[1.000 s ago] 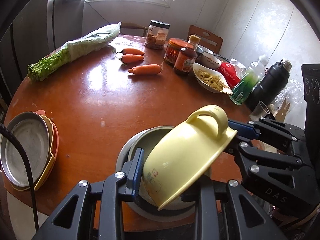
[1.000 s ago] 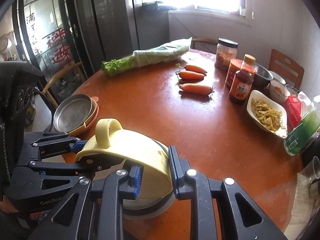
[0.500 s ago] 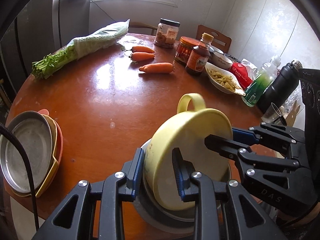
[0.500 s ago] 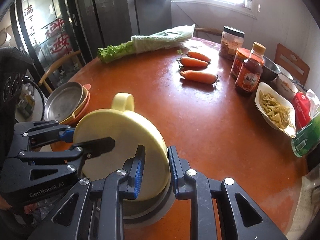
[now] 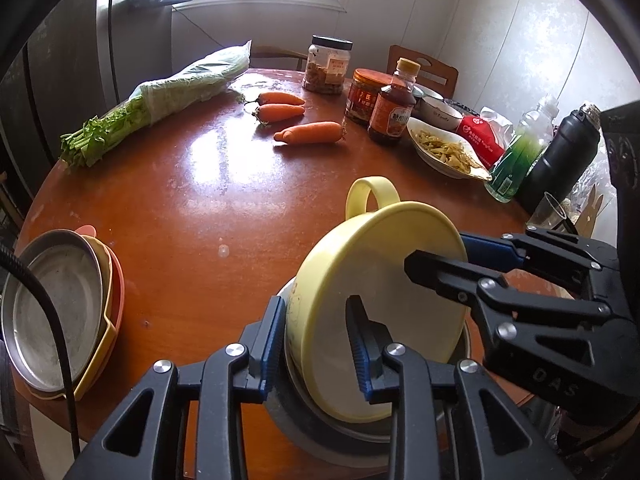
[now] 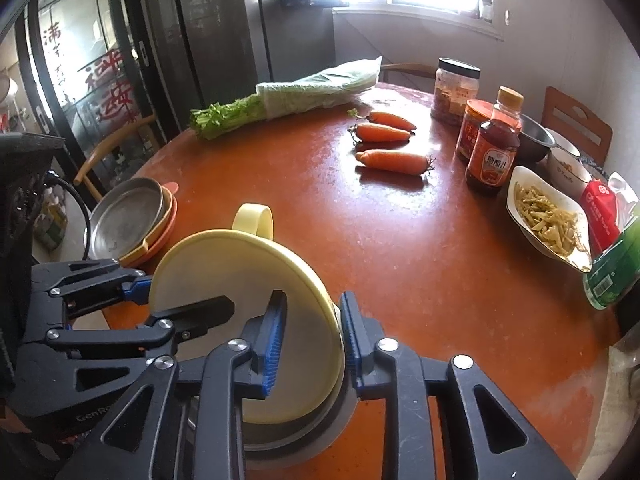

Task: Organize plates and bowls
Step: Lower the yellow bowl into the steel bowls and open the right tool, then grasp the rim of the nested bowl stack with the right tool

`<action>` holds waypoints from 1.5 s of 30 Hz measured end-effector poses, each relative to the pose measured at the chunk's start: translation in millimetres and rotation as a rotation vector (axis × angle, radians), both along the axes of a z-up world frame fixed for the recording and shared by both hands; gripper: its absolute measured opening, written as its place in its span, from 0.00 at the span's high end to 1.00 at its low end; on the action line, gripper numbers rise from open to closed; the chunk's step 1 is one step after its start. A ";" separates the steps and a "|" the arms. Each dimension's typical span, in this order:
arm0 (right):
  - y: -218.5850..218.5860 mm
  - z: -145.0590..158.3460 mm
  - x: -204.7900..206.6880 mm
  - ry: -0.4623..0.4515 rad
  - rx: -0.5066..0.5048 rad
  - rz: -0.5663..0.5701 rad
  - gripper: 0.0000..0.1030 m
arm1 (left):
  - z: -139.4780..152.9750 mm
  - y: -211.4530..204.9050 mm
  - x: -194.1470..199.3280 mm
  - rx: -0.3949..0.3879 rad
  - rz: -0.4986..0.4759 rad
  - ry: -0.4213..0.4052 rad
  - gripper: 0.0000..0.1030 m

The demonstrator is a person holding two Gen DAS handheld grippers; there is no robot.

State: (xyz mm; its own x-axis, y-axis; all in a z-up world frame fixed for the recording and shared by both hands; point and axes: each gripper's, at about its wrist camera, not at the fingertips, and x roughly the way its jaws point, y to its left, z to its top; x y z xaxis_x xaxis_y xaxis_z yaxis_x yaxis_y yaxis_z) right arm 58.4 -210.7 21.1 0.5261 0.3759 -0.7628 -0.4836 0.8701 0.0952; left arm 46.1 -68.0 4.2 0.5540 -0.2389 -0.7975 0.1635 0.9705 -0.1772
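Note:
A yellow bowl with a loop handle [image 5: 376, 280] [image 6: 240, 280] stands tilted on edge, its opening towards me, inside a grey metal bowl [image 5: 320, 436] [image 6: 312, 436] at the table's near edge. My left gripper [image 5: 316, 352] is shut on the yellow bowl's left rim. My right gripper [image 6: 312, 340] is shut on its right rim and shows in the left wrist view [image 5: 440, 260] too. A stack of plates, metal on yellow on orange [image 5: 60, 312] [image 6: 128, 220], lies at the table's left edge.
On the round brown table [image 5: 200, 200] lie bagged greens [image 5: 160, 100], three carrots [image 5: 308, 133], jars and a sauce bottle [image 5: 392, 108], a white dish of food [image 5: 448, 148], bottles and a black flask [image 5: 560, 160]. A chair [image 6: 576, 128] stands behind.
The yellow bowl has been turned from upside down over the grey bowl to tilted on edge with its opening towards me; both grippers turned with it and closed on its rim.

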 end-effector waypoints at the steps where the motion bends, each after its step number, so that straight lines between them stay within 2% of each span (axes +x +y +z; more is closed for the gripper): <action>1: -0.5 0.1 -1.2 0.000 0.002 -0.005 0.65 | 0.2 -1.5 -0.1 0.005 -0.002 0.000 0.67; 7: -4.8 -0.9 -7.6 0.000 0.012 -0.002 0.61 | -2.6 -2.7 -4.6 0.012 -0.002 0.018 0.62; 12: -6.7 0.5 -8.7 -0.002 0.015 -0.003 0.57 | -2.1 3.4 -7.0 -0.025 0.001 0.032 0.57; 16: -9.7 5.4 -12.5 -0.013 0.013 -0.008 0.56 | 2.1 7.9 -9.4 -0.034 0.014 0.020 0.52; 19: -14.0 10.8 -15.2 -0.026 0.017 -0.021 0.51 | 6.9 8.1 -14.9 -0.020 0.010 -0.003 0.47; 27: -27.3 24.8 -26.9 -0.055 0.044 -0.042 0.45 | 19.9 10.2 -29.7 0.012 0.022 -0.054 0.40; 32: -34.3 24.1 -36.3 -0.049 0.065 -0.052 0.41 | 21.4 13.8 -39.5 0.018 0.030 -0.059 0.36; 38: -38.3 9.5 -40.3 -0.006 0.088 -0.074 0.38 | 13.6 26.4 -47.0 -0.013 0.054 -0.033 0.31; 45: -40.1 -9.7 -35.0 0.055 0.127 -0.106 0.32 | -3.6 34.9 -44.4 -0.094 0.071 0.029 0.28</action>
State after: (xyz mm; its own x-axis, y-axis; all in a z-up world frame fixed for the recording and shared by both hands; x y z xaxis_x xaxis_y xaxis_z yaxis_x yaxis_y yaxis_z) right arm 23.5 -250.8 11.4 0.5262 0.4160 -0.7416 -0.3812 0.8950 0.2316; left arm 1.7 -33.1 0.6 0.5489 -0.2745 -0.7895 0.0886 0.9583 -0.2716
